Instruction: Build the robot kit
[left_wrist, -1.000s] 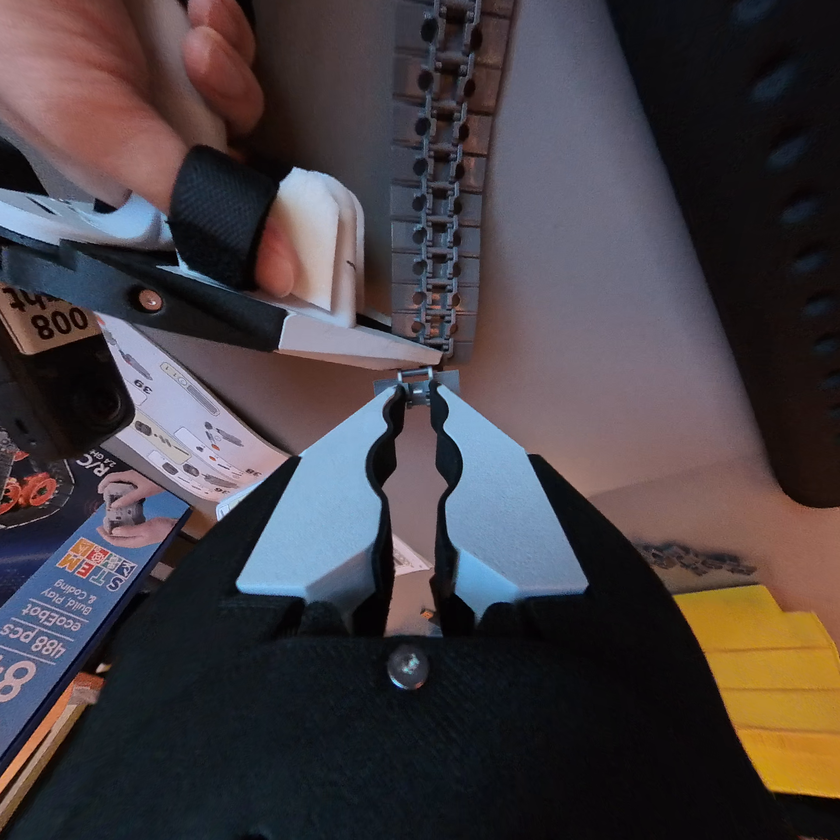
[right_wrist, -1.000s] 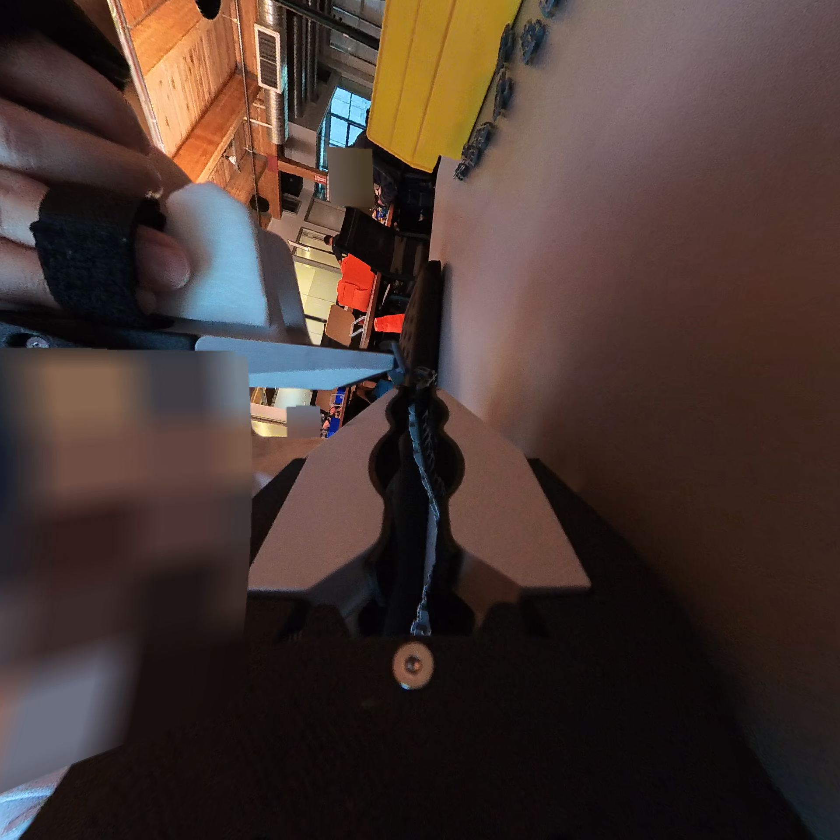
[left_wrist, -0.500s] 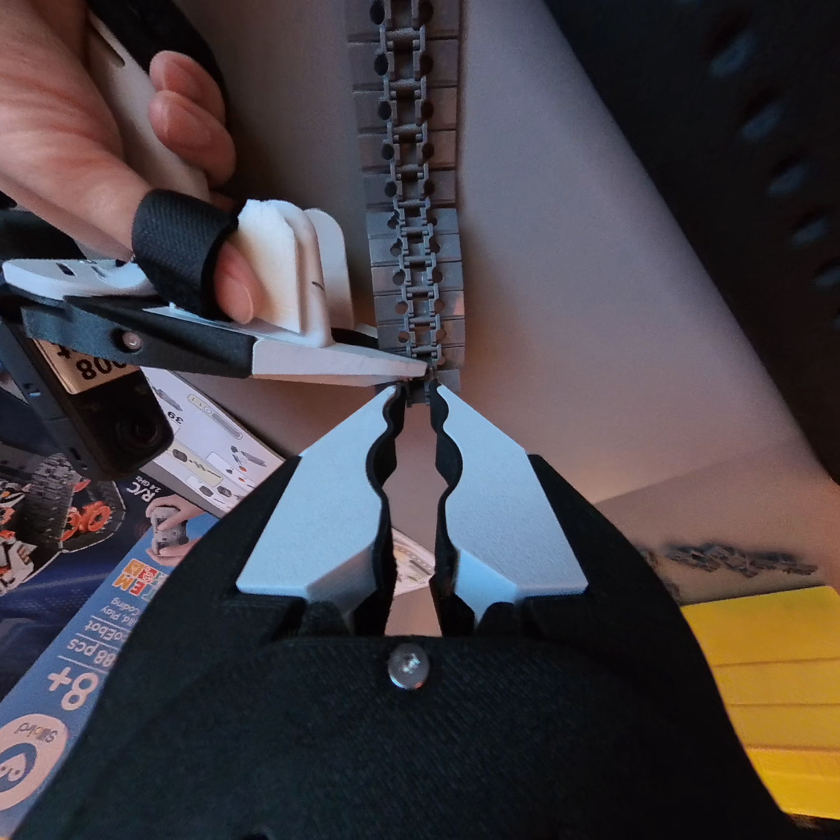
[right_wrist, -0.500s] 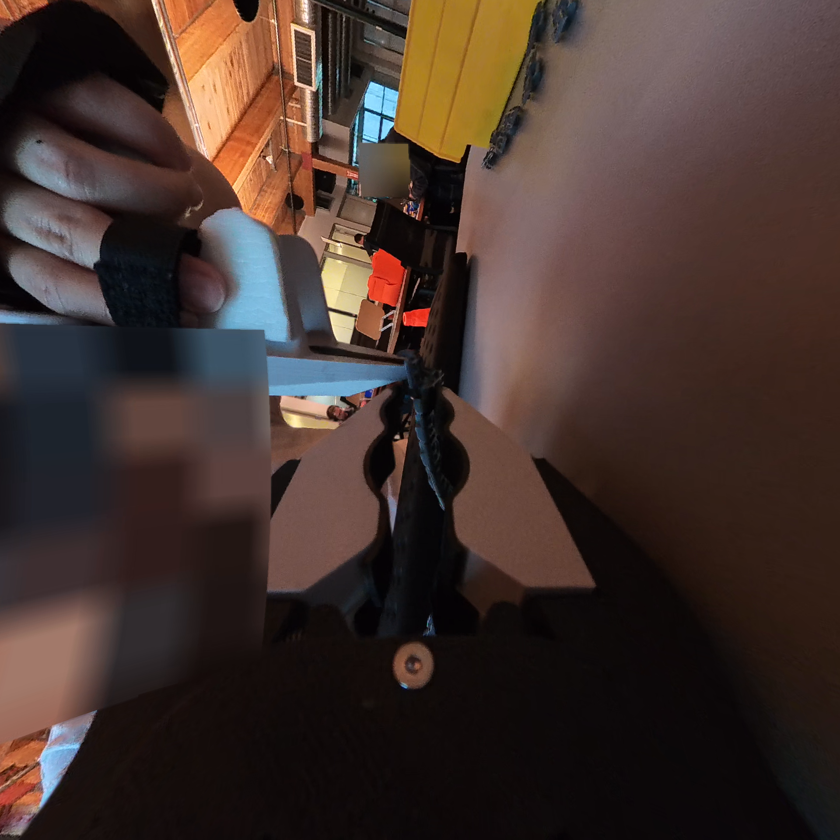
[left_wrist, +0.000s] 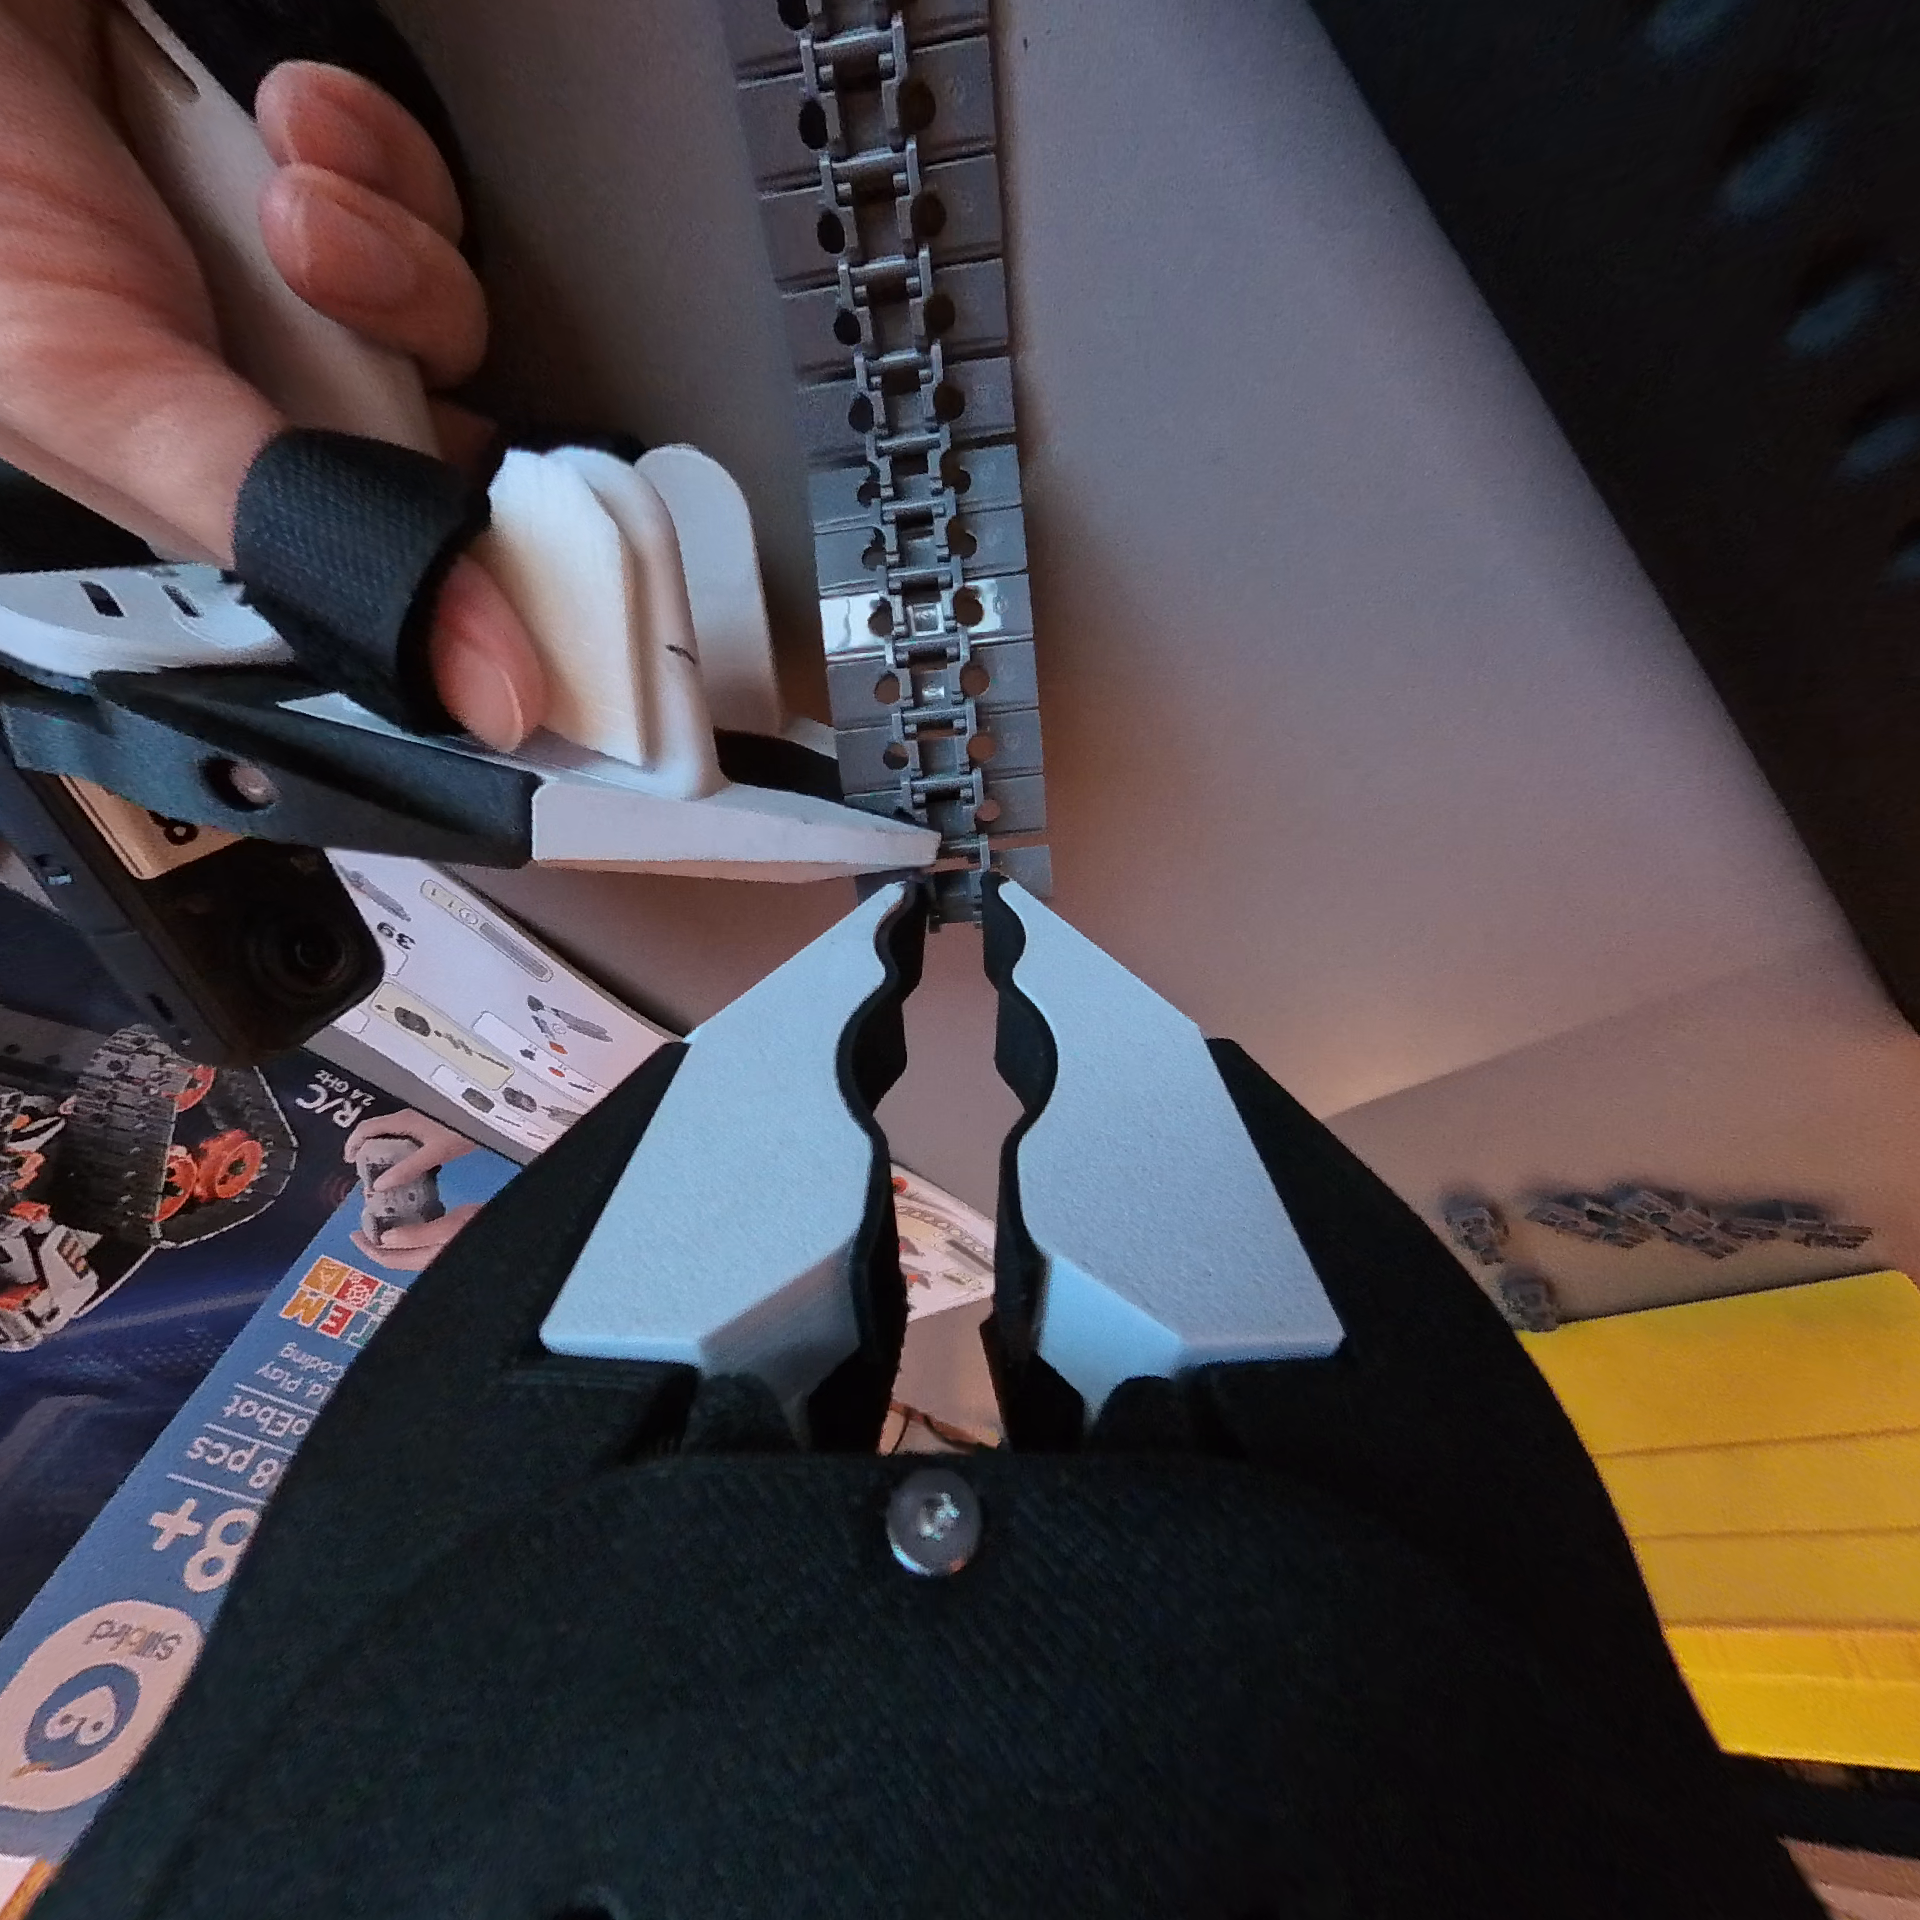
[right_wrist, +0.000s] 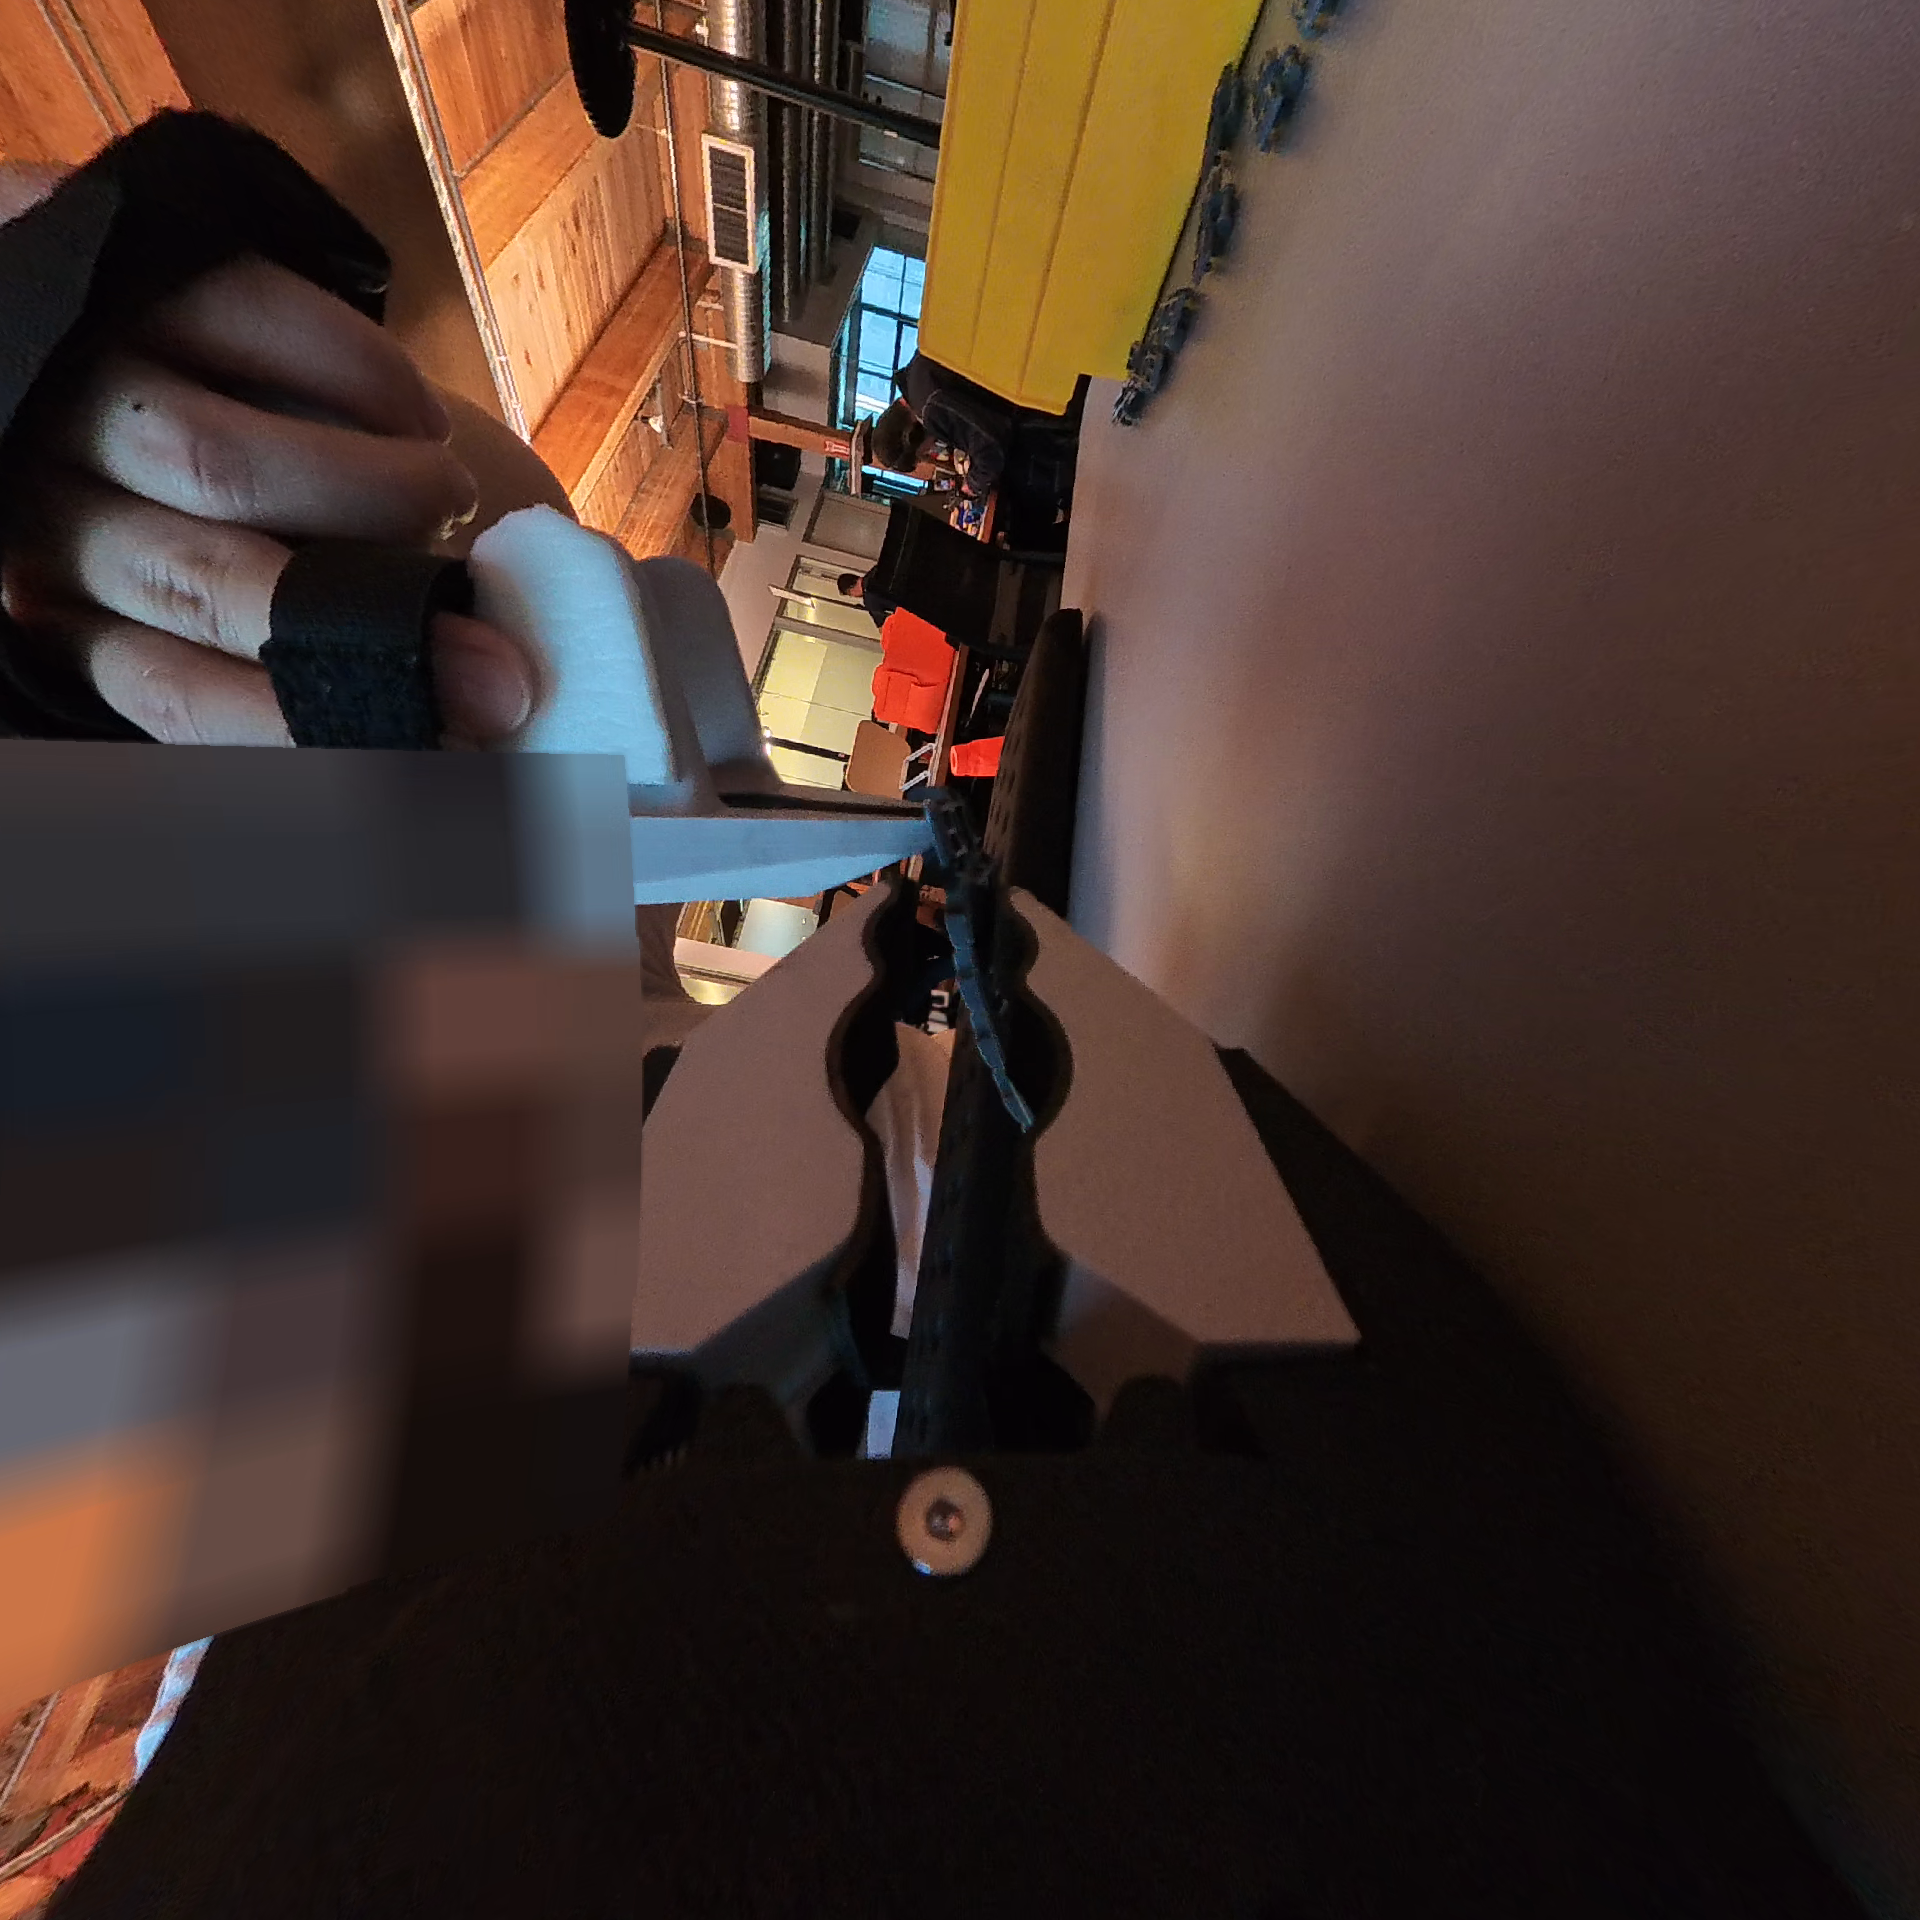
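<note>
A grey toy track chain (left_wrist: 904, 416) lies along the pale table and runs away from me. My left gripper (left_wrist: 954, 896) is shut on its near end link. My right gripper (left_wrist: 920, 844) comes in from the left, held by a hand (left_wrist: 156, 260), with its tip at the track just above my left tips. In the right wrist view the track (right_wrist: 982, 997) shows edge-on between the right gripper's (right_wrist: 956, 899) jaws. The jaws stand a little apart, with a gap on each side of the track. The left gripper (right_wrist: 914, 831) meets the track from the left.
A blue toy kit box (left_wrist: 156, 1351) and an instruction sheet (left_wrist: 468, 997) lie at the lower left. A yellow bin (left_wrist: 1714, 1507) and loose grey track pieces (left_wrist: 1662, 1226) are at the right. A black perforated chair back (left_wrist: 1662, 312) is at the upper right.
The right gripper's jaws have widened a little around the track. The right tip has drawn closer to my left tips. The left gripper keeps its hold on the end link.
</note>
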